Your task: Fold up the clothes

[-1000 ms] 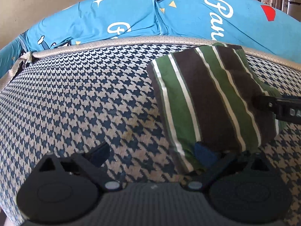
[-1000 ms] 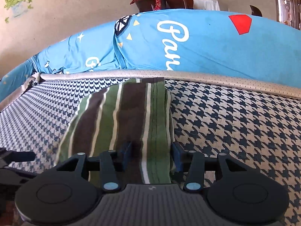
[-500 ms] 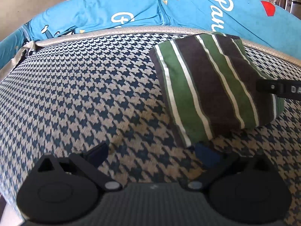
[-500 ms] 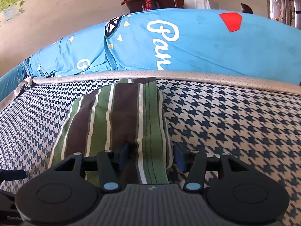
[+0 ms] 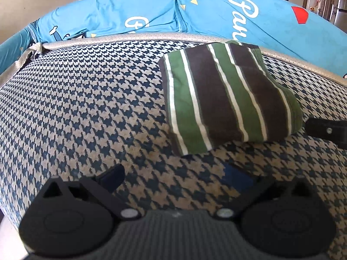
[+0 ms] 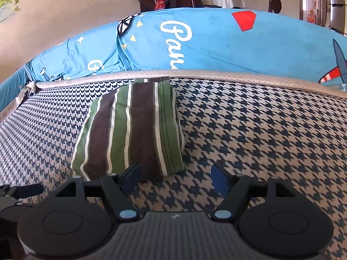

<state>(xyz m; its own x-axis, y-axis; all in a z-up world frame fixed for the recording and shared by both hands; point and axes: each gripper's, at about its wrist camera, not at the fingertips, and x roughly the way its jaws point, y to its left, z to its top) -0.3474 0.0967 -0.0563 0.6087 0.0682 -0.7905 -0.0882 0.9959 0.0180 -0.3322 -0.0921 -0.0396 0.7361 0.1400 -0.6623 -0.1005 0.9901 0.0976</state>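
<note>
While the folded striped garment (image 5: pixel 229 99) lies flat on the houndstooth cushion (image 5: pixel 86 108), near its beige piped far edge (image 6: pixel 216 74), both tools are off it. Left hand-held gripper (image 5: pixel 175 174): fingers wide apart, empty, just short of the cloth's near edge. Right hand-held gripper (image 6: pixel 175 176): fingers spread, empty, left fingertip (image 6: pixel 132 174) right at the garment's near edge. Blue printed fabric (image 6: pixel 216 43) behind.

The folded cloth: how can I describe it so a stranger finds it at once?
Look at the houndstooth mattress before the blue printed cushion. Near its beige back edge lies the folded striped cloth. Only it has green, brown and white stripes.
</note>
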